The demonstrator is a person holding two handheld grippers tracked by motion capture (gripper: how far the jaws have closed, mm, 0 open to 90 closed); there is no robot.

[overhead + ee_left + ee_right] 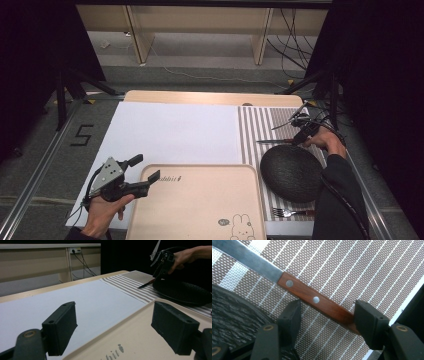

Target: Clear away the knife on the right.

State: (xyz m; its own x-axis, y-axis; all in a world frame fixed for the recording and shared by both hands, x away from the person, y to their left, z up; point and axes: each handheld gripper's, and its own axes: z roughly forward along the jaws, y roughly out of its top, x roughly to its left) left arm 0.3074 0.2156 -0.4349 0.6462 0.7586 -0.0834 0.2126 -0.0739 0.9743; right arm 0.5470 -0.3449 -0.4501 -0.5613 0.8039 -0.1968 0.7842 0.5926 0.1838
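Knife (pixel 312 298) handle end behind right claw (pixel 327 315).

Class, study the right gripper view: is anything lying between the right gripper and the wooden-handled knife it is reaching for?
Nothing visible does. The right gripper straddles the end of the knife handle, which lies bare on the striped mat. The black plate sits beside the left jaw, close to the handle but not covering it. Whether the pads touch the handle yet is unclear.

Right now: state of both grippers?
Left gripper: open, nothing between its jaws, above the tray's edge.
Right gripper: open, jaws either side of the knife handle, not clamped on it.
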